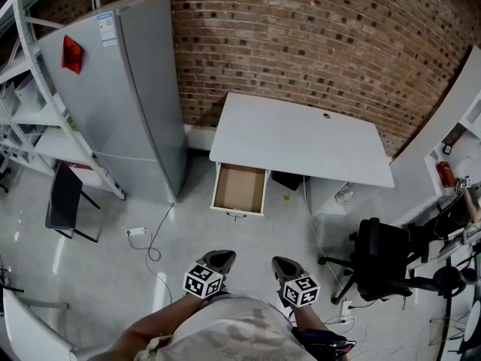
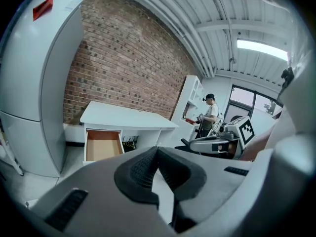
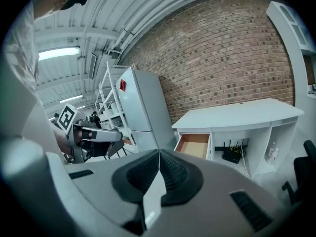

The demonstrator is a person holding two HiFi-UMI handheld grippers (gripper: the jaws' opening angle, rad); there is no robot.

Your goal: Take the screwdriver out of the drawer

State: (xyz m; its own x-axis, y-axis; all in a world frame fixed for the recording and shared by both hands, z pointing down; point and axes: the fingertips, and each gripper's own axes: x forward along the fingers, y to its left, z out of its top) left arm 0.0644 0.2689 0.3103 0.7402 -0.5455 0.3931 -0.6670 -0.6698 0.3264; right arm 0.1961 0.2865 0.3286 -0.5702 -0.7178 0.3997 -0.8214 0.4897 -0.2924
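Red-brown brick wall (image 1: 316,43) at the back, with a white worktop (image 1: 301,138) set against it. Under the worktop's left end, a drawer (image 1: 240,189) pulled out, bare brown bottom open to the head view. Screwdriver not made out in any view, the drawer too far off for small things to show. Left gripper (image 1: 224,256) and right gripper (image 1: 283,263) side by side low in the head view, well apart from the drawer and both aimed toward it across the pale floor (image 1: 248,235). Marker cube just behind each. Left gripper's dark pads (image 2: 140,169) pressed together at the tips in its own view, nothing pinched between them. Right gripper's pads (image 3: 177,174) likewise pressed tight together, holding nothing. Tall grey fridge (image 1: 128,89) left of the worktop, a red patch high on its door. White shelving (image 1: 30,111) further left, a black chair (image 1: 64,198) in front of it. Power strip (image 1: 135,232) with its cable on the floor between fridge and grippers. Black office chair (image 1: 383,258) to the right, near the worktop's right end. Small black box with aerials (image 3: 231,154) under the worktop in the right gripper view. A person (image 2: 210,115) standing far off by white cabinets in the left gripper view.
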